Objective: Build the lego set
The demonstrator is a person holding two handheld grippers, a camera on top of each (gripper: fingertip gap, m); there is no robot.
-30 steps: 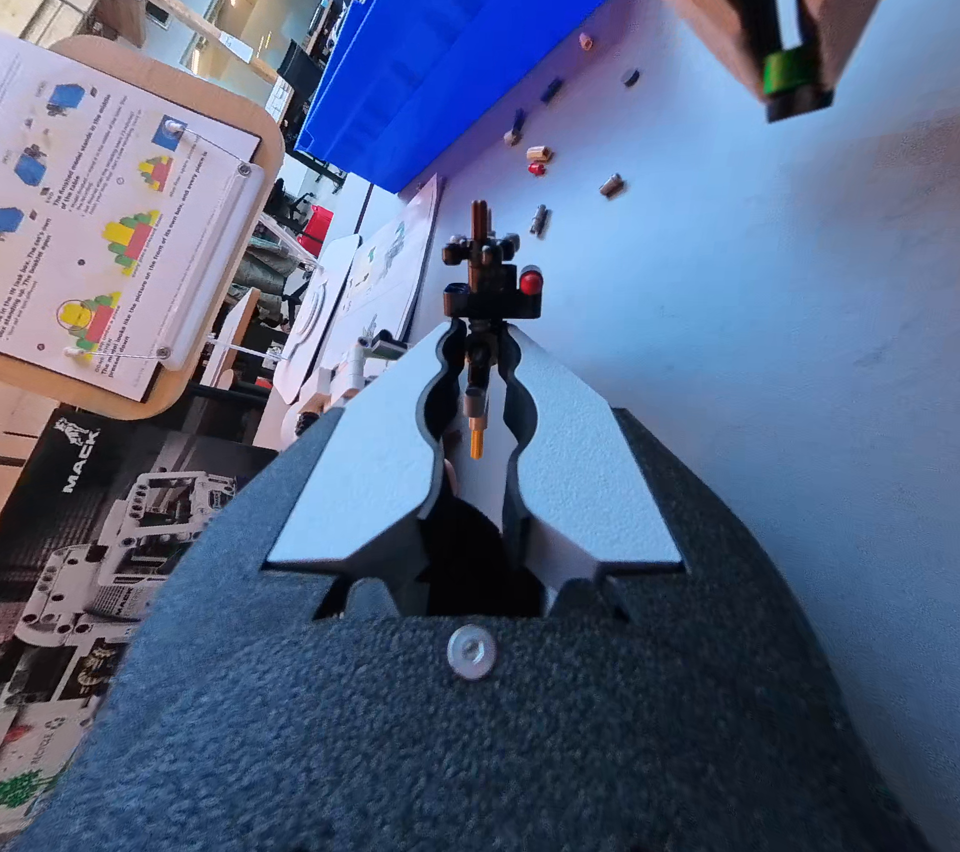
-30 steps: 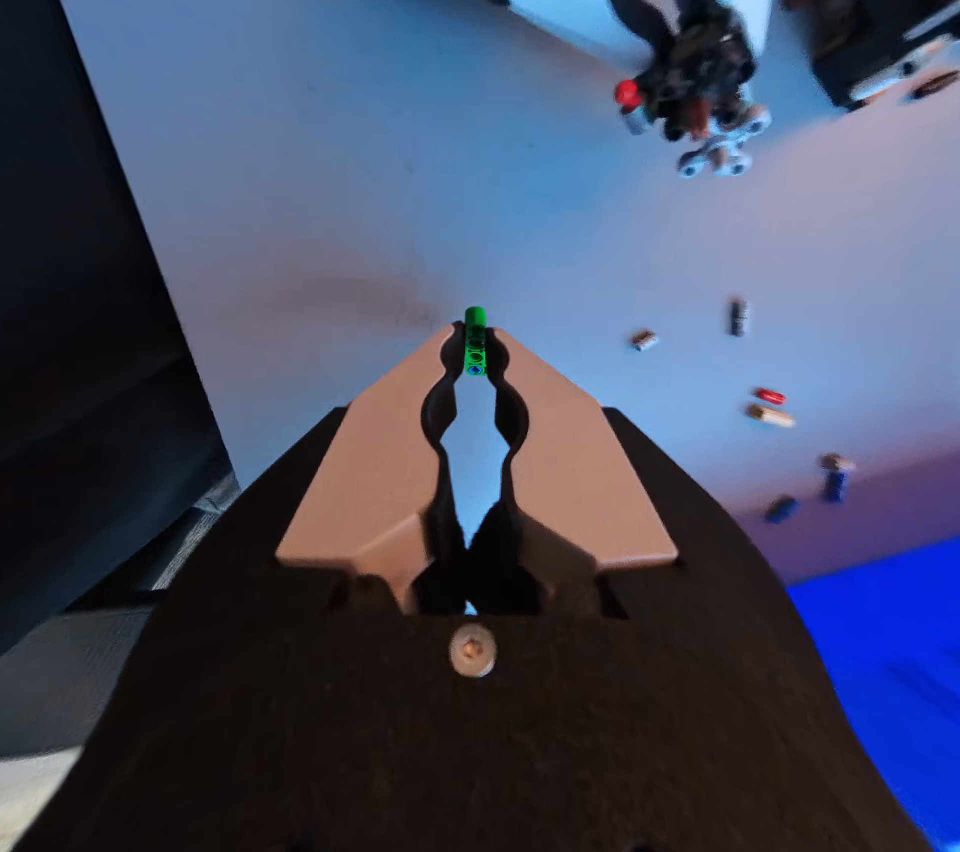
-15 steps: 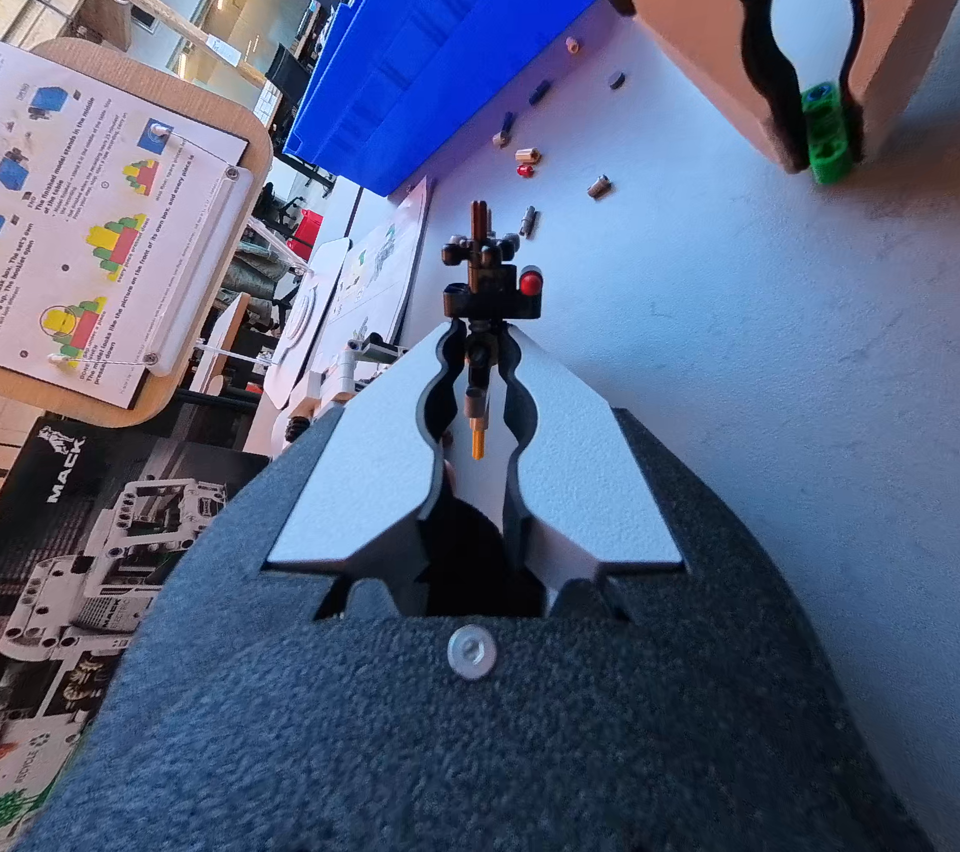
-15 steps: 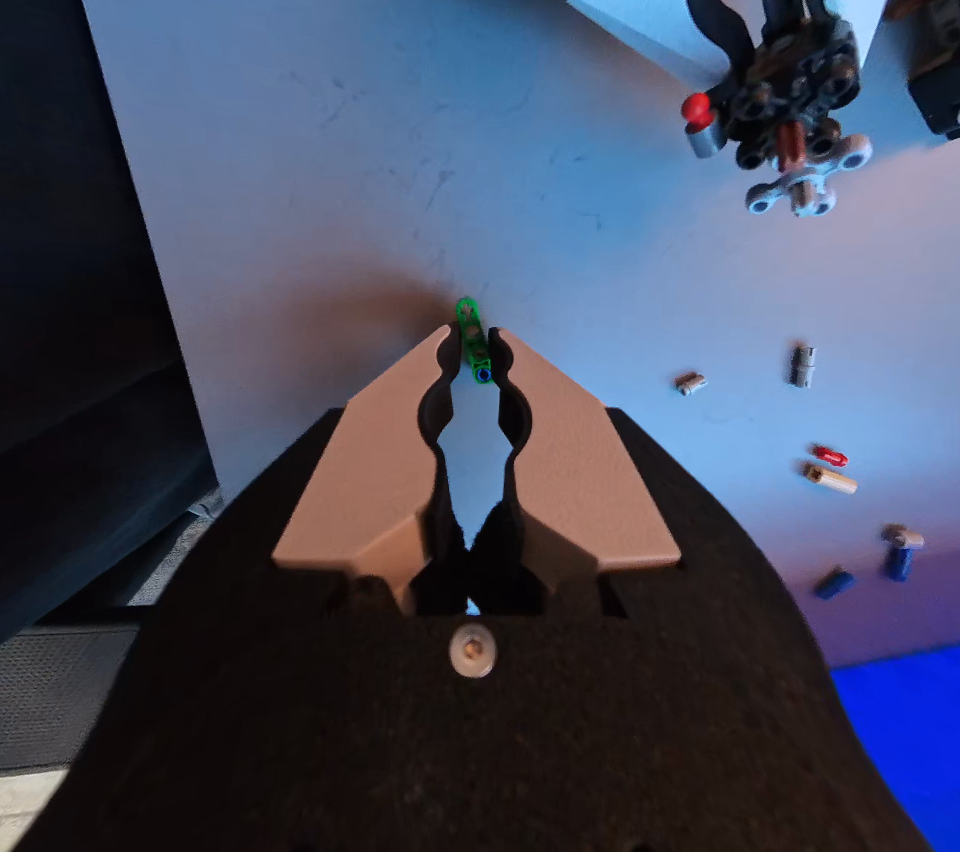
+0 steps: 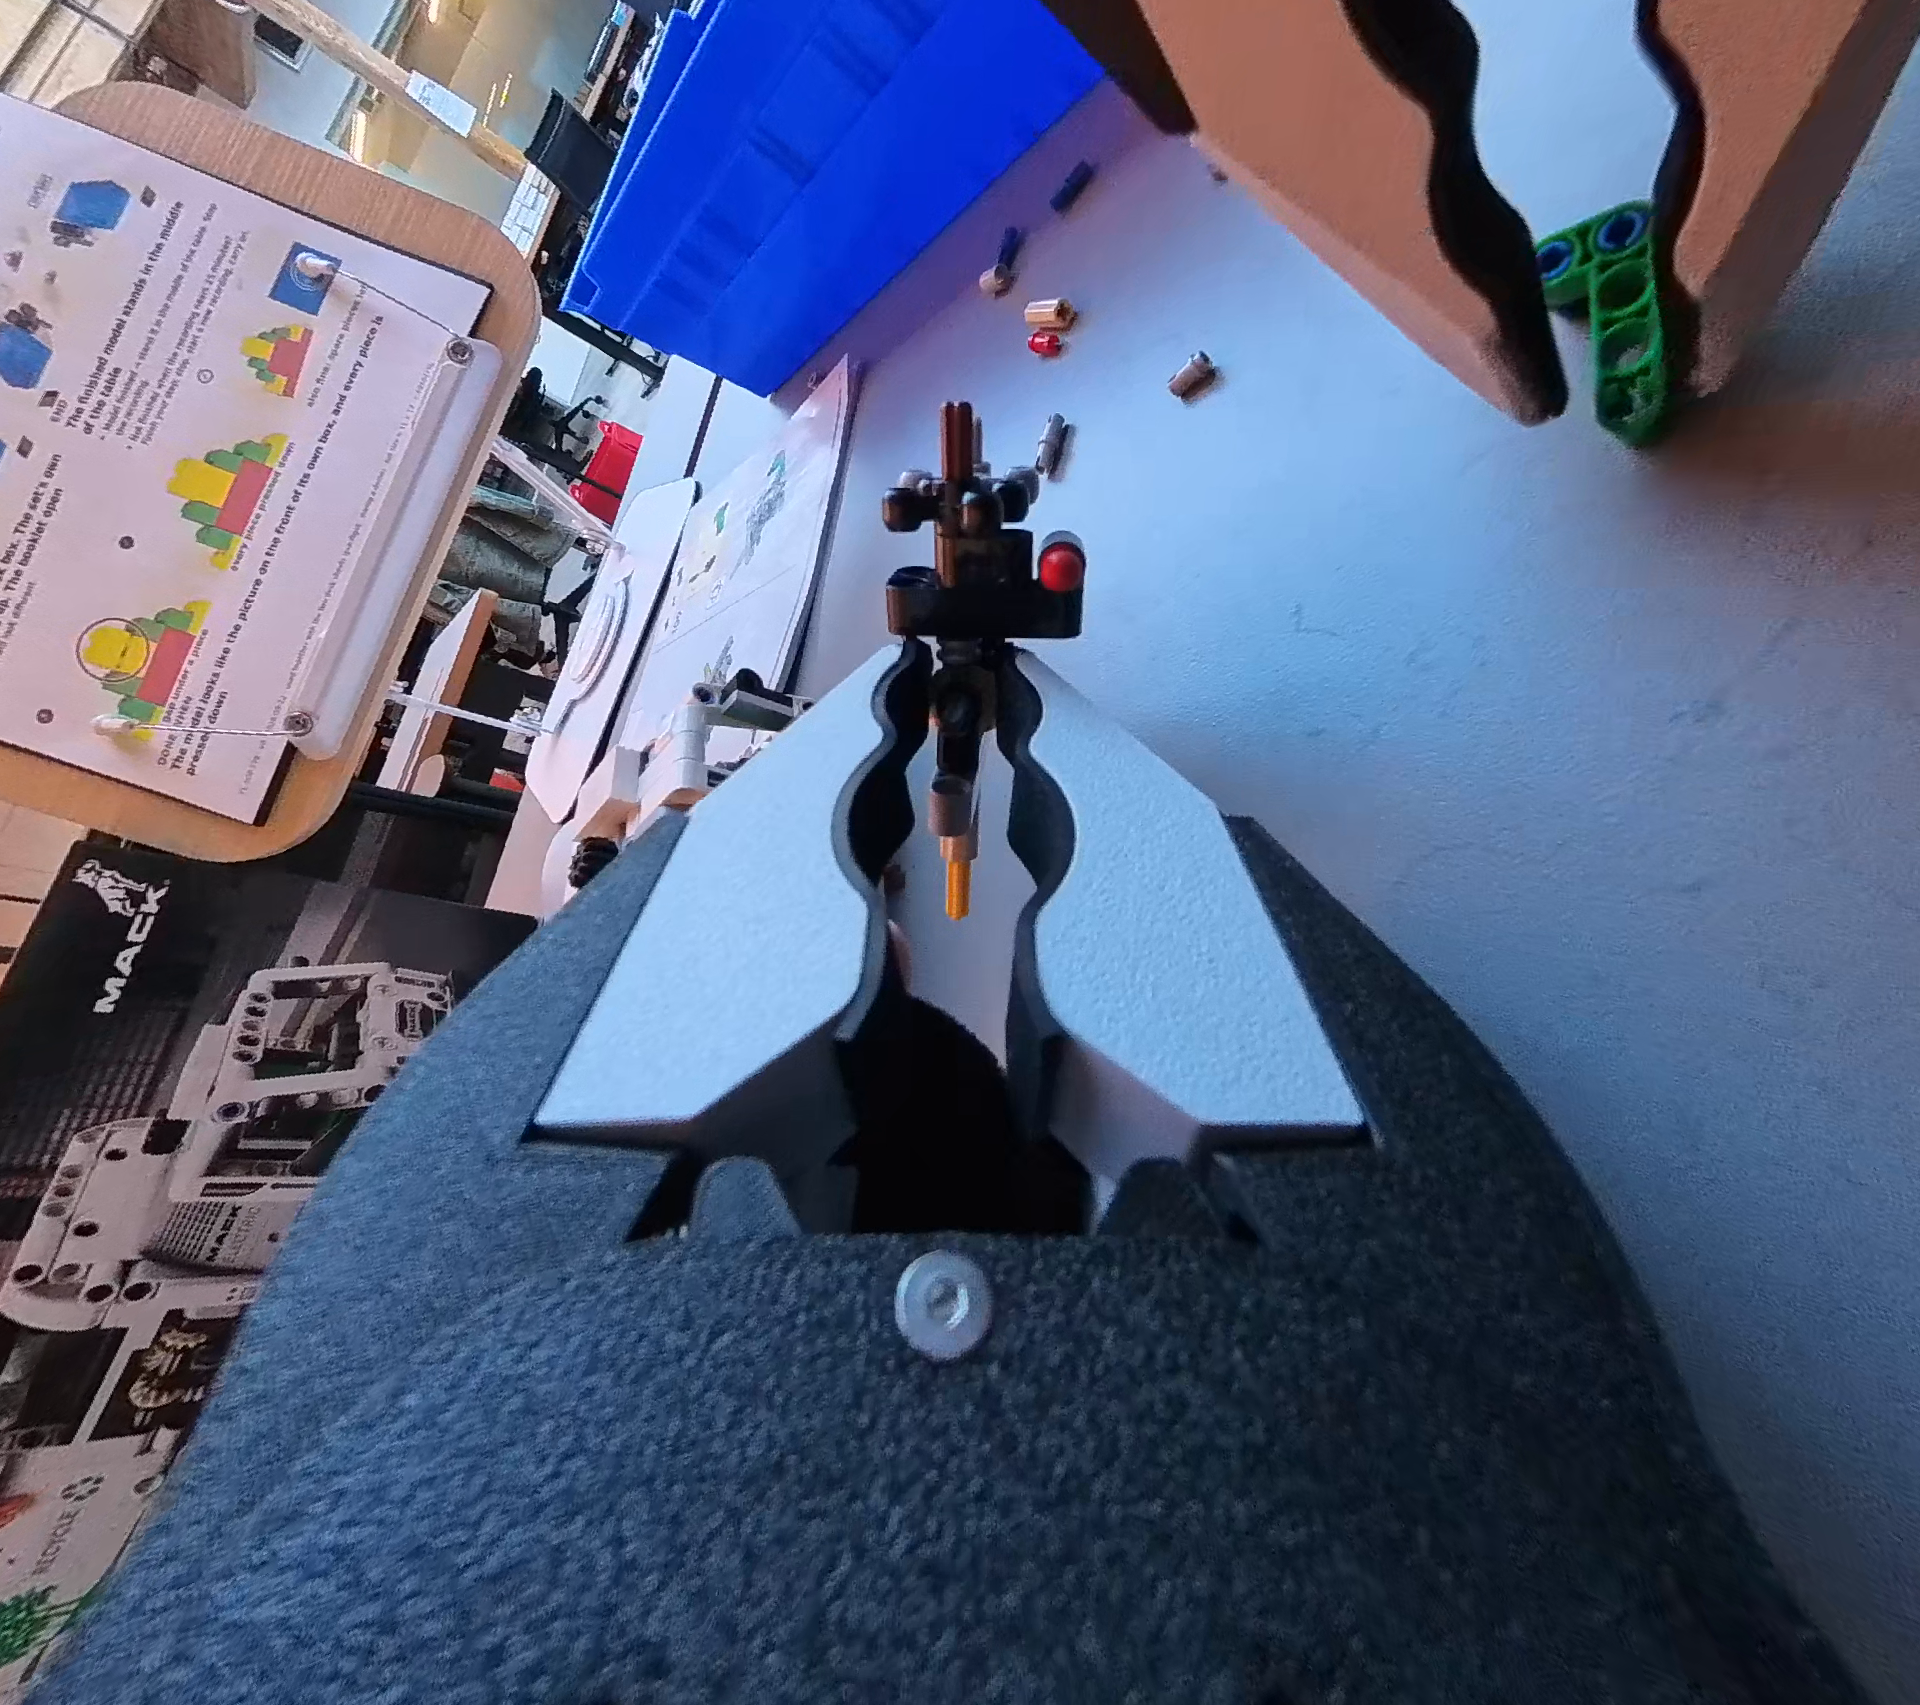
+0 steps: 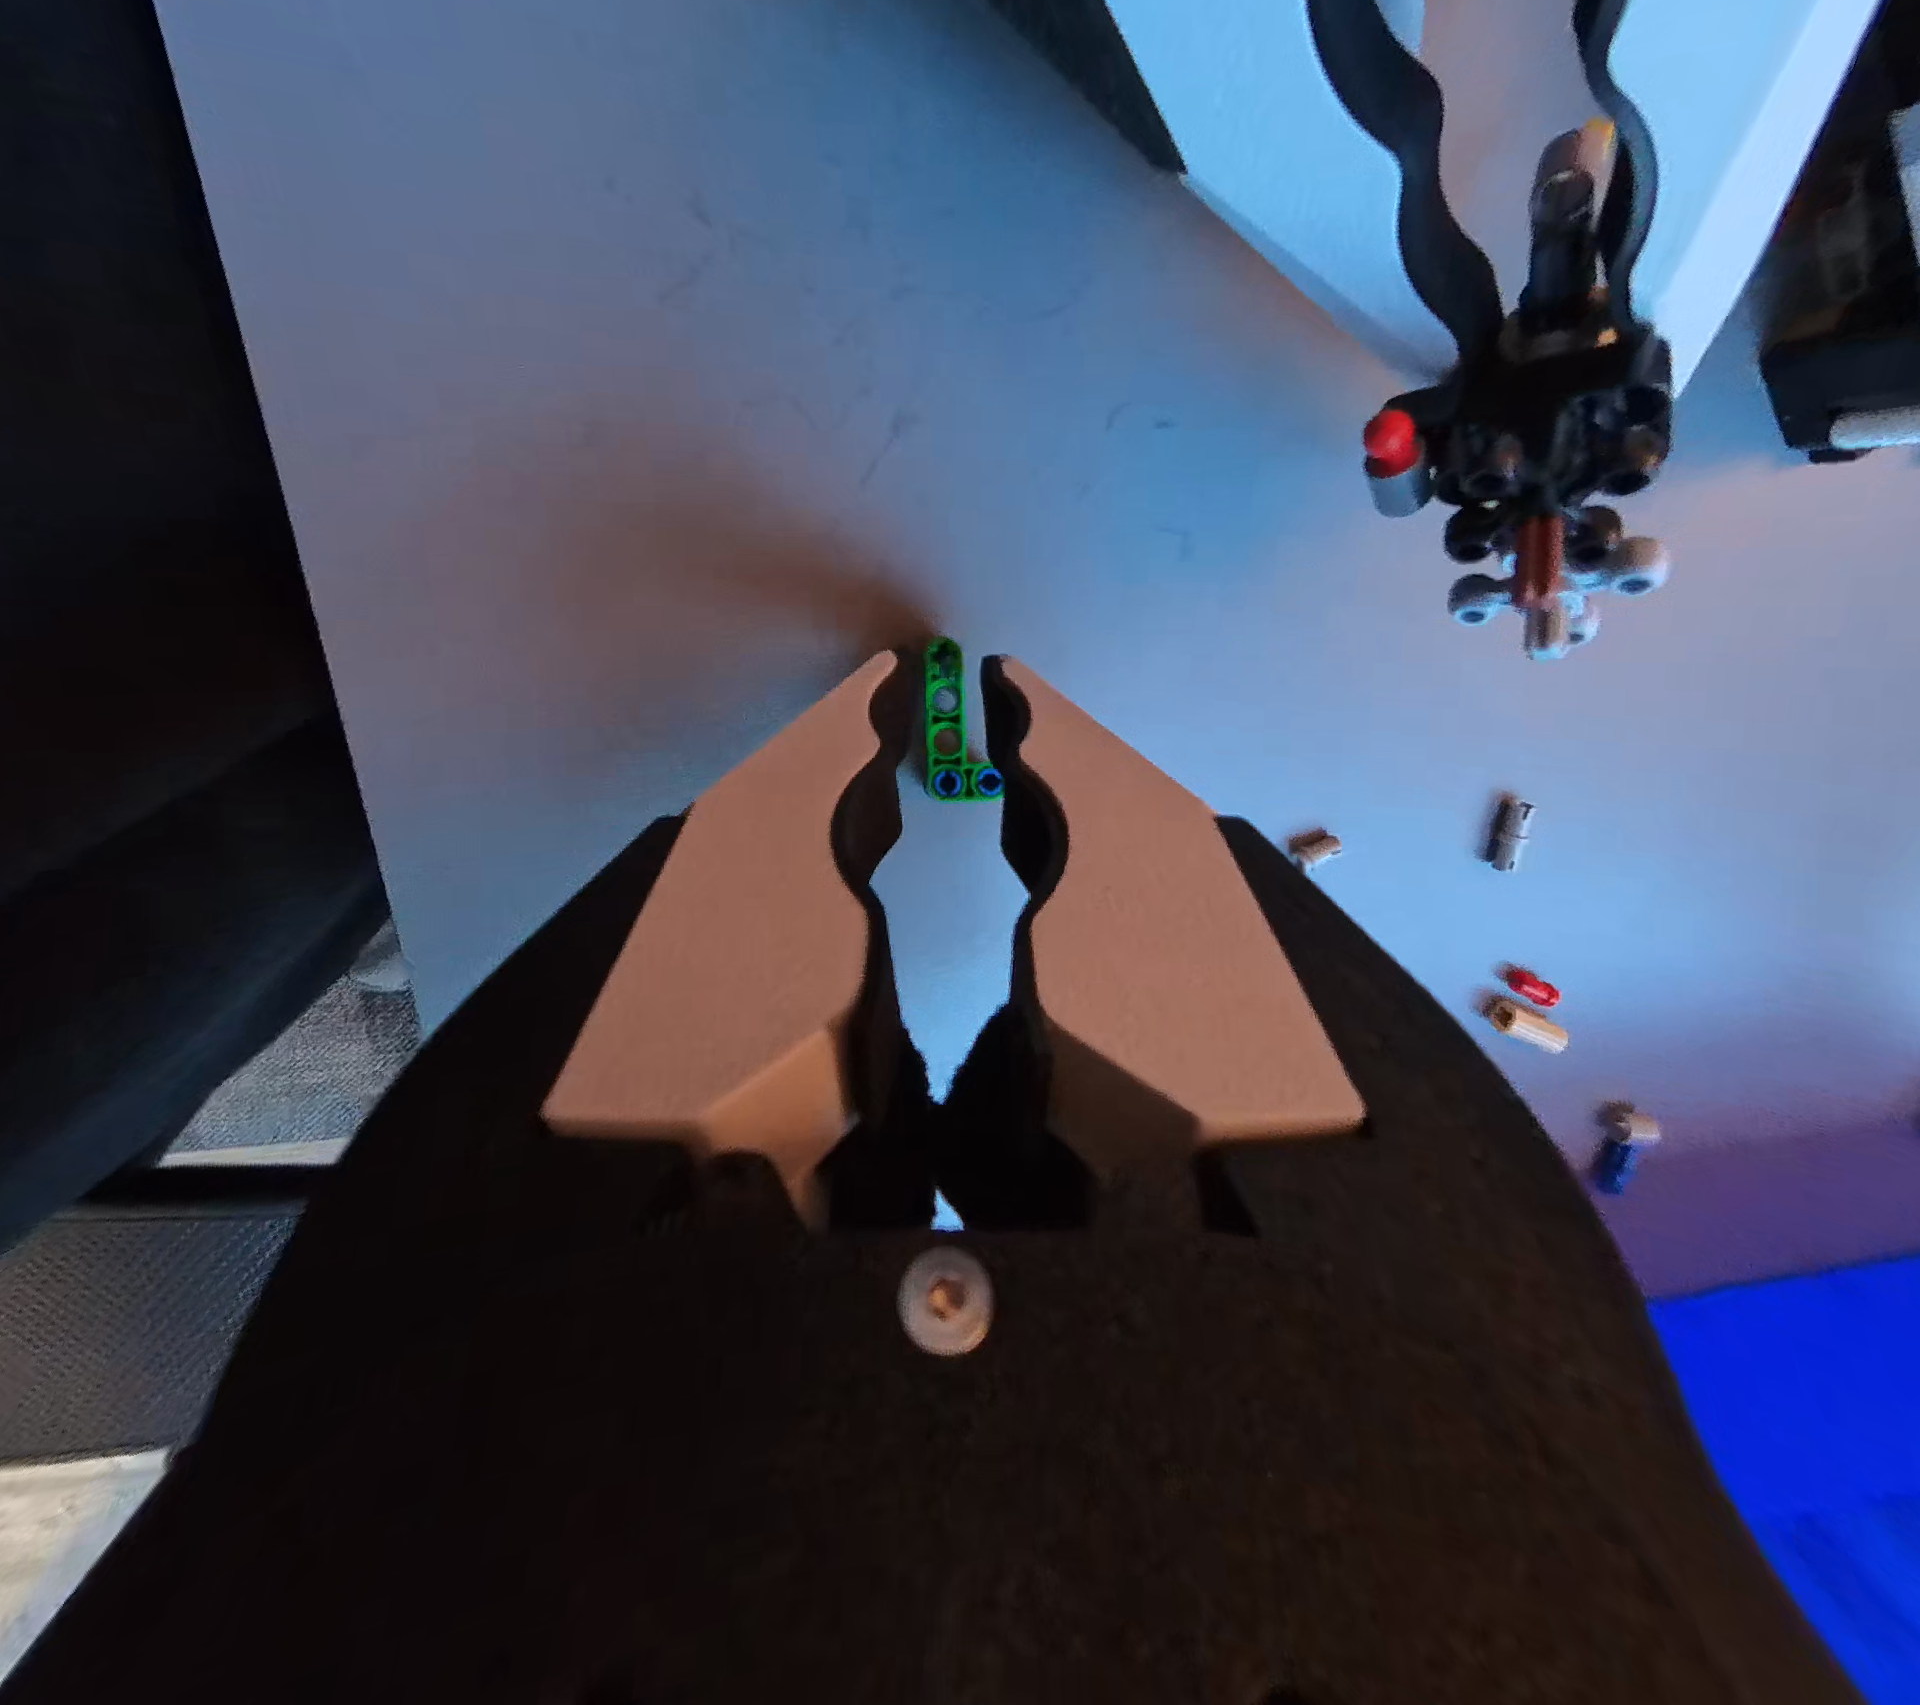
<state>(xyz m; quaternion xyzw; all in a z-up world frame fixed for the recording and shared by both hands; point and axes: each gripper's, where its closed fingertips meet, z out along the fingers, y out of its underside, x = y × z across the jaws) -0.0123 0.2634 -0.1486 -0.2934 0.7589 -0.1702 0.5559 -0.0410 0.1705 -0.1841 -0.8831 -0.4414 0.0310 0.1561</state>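
Note:
My left gripper (image 5: pixel 961 668) is shut on a small black lego assembly (image 5: pixel 977 585) with a red pin, a brown axle and an orange axle end, held above the white table. It also shows in the right wrist view (image 6: pixel 1538 460). My right gripper (image 6: pixel 940 668) has its brown fingers apart. A green L-shaped beam (image 6: pixel 948 725) lies flat on the table between them, with two blue pins in its short arm. In the left wrist view the beam (image 5: pixel 1621 325) lies between the brown fingertips (image 5: pixel 1507 346) at the upper right.
Several small loose pins (image 6: pixel 1527 1021) lie on the table (image 5: pixel 1455 772). A blue bin (image 5: pixel 831 97) stands behind them. An instruction board (image 5: pixel 208 450), a booklet (image 5: pixel 748 533) and the set's box (image 5: pixel 156 1136) are on the left. The table edge (image 6: pixel 260 616) runs close by the right gripper. Tip to tip, the grippers are about 10 cm apart.
My right gripper lowered the green beam to the table and opened; the beam now lies flat between its fingers. The left gripper still holds the black assembly, nearly still.

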